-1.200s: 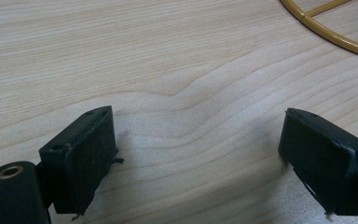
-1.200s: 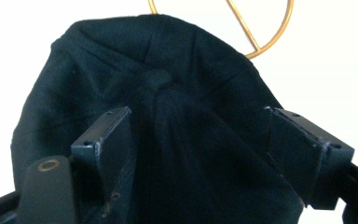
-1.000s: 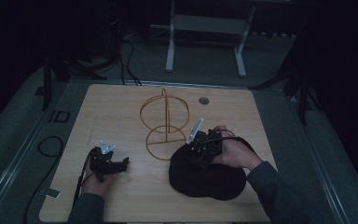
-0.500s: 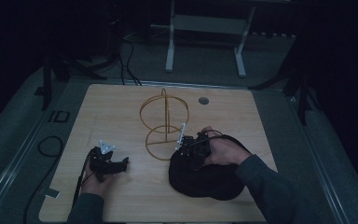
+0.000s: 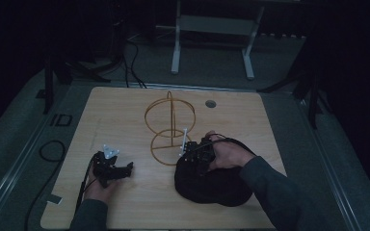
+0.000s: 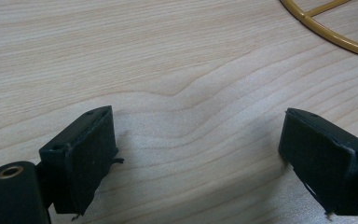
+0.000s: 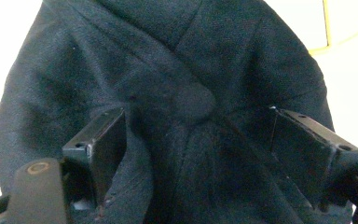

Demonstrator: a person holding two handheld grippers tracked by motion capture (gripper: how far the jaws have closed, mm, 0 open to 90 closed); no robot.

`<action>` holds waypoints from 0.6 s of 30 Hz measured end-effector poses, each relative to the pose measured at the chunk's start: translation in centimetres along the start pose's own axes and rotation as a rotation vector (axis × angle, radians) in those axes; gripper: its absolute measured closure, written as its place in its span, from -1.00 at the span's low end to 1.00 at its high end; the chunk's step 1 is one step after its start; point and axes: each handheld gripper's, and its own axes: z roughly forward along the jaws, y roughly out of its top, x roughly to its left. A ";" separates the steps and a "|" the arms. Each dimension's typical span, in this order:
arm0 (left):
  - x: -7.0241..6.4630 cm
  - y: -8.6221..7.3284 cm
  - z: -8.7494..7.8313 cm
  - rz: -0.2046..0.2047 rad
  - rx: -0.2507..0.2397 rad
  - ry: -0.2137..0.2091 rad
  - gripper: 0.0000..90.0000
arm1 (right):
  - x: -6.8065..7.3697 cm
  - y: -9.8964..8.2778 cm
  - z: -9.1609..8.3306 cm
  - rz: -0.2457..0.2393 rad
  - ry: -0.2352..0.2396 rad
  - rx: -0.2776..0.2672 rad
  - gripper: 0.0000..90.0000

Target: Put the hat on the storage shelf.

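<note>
Currently catalogued, by size:

Table (image 5: 125, 115): light wood top with a small round grommet (image 5: 210, 103) near its far edge.

Cap (image 5: 212, 180): black cloth, lying at the near right of the table. In the right gripper view its crown faces the camera, seams meeting at a top button (image 7: 193, 103); which way the brim points cannot be told.

Wire stand (image 5: 169, 126): gold, upright at the table's centre; a flat ring base with crossbars, an upright ring above it. It stands just beside the cap's far left edge. Nothing hangs on it.

Right gripper (image 5: 195, 153): held in the right hand (image 5: 229, 154) over the cap's far edge, jaws spread wide on either side of the crown, gripping nothing.

Left gripper (image 5: 110, 167): held in the left hand (image 5: 101, 187) at the near left, well apart from the cap, jaws parted over bare wood, with the stand's base ring ahead of it.
</note>
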 end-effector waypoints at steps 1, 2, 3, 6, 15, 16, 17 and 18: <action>0.0 0.0 0.0 0.000 0.000 0.000 -0.76 | 0.0 0.0 0.1 0.005 0.005 0.006 -0.60; 0.0 0.0 0.0 0.000 0.000 0.000 -0.76 | 0.0 0.1 0.2 0.010 0.012 0.015 -0.60; 0.0 0.0 0.0 0.000 0.000 0.000 -0.76 | -0.1 0.1 0.3 0.009 0.016 0.019 -0.59; 0.0 0.0 0.0 0.000 0.000 0.000 -0.76 | -0.1 0.2 0.6 0.000 0.016 0.025 -0.59; 0.0 0.0 0.0 0.001 0.000 -0.001 -0.76 | 0.1 0.7 1.7 -0.026 0.028 0.085 -0.59; 0.0 0.0 0.0 0.000 0.000 -0.001 -0.76 | 0.0 0.7 1.8 -0.028 0.031 0.088 -0.54; 0.0 0.0 0.0 0.001 0.000 -0.001 -0.76 | 0.0 0.7 1.9 -0.026 0.032 0.091 -0.49; 0.0 0.0 0.0 0.001 0.000 -0.001 -0.76 | 0.0 0.8 2.0 -0.029 0.034 0.092 -0.44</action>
